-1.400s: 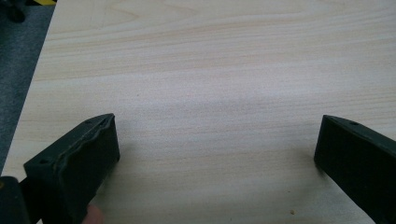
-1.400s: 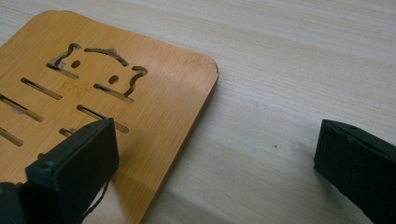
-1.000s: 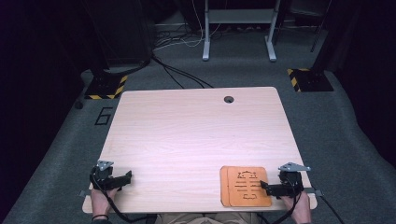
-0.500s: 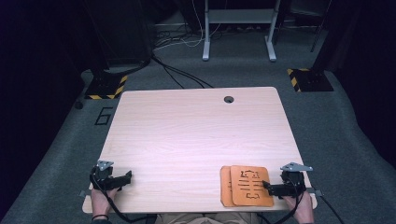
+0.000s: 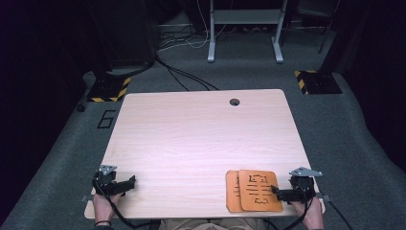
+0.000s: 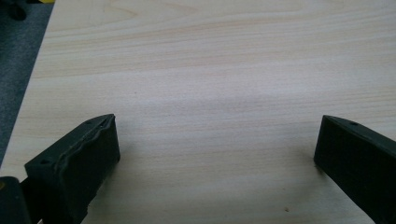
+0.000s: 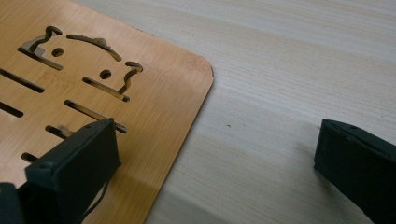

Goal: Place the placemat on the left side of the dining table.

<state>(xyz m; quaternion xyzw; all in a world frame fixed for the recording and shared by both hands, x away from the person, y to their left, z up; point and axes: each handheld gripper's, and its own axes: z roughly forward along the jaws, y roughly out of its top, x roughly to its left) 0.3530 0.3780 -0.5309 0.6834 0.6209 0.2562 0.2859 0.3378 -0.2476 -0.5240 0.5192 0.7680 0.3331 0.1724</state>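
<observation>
Resting at the lower right of the high view, the right tongs (image 5: 276, 193) pointed left at two orange boards (image 5: 254, 190) that lay stacked and offset near the bench's (image 5: 201, 139) front edge. The top board (image 7: 93, 93) carried cut-out slots and a cat-face outline. In the right gripper view the jaws stood wide apart, one over the board's corner at lower left of the frame, the other over bare wood. At the lower left of the high view, the left tongs (image 5: 129, 181) sat well apart from the boards, jaws spread over bare bench.
</observation>
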